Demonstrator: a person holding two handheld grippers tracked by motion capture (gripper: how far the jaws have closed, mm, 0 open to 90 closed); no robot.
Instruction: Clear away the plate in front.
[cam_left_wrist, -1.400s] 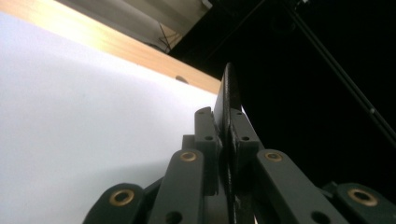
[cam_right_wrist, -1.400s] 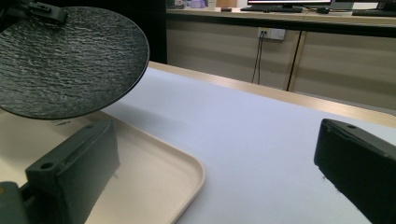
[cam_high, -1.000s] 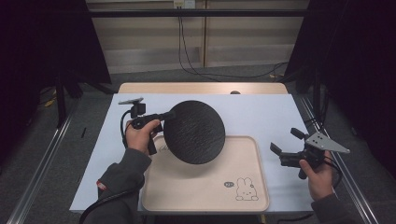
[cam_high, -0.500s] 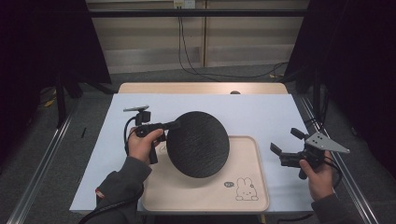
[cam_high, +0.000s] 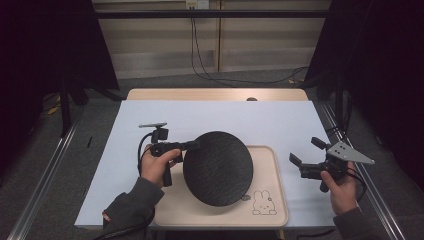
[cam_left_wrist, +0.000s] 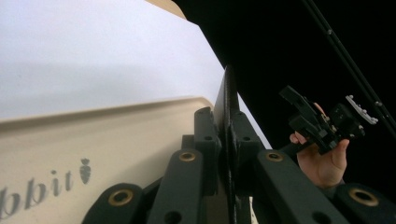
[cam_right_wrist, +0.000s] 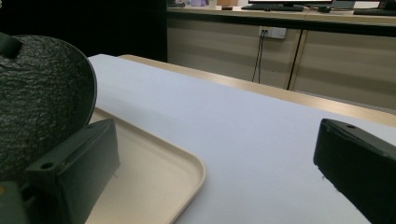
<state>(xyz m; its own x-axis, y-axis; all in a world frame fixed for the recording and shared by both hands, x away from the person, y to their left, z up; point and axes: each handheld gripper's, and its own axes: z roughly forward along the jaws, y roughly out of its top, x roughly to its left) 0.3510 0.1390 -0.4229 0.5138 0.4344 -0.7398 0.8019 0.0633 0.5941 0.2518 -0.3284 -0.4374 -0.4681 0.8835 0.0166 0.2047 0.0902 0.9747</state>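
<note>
High view: a table (cam_high: 215, 117) under a white sheet carries a pale tray (cam_high: 272, 200) at 6 o'clock, printed with a small rabbit (cam_high: 262, 203) near its 5 o'clock corner. Over the tray hangs a dark, textured round plate (cam_high: 218, 167), tilted, its low edge near the tray floor; whether it touches cannot be told. The left gripper (cam_high: 192, 145) grips the plate's rim at the plate's 10 o'clock, and in the left gripper view its jaws stand closed on the thin edge (cam_left_wrist: 229, 107), seen end-on. The right gripper (cam_high: 306, 157) sits well apart at 3 o'clock of the tray, off its edge, jaws spread wide with nothing between them; in the right gripper view the plate (cam_right_wrist: 42, 112) looms at 9 o'clock beyond one jaw. The likely trouble is the single narrow pinch on a wide disc: its weight hangs far from the jaws, so it could swivel or slip and drop onto the tray, or land with its rim riding the tray lip and sit crooked.
</note>
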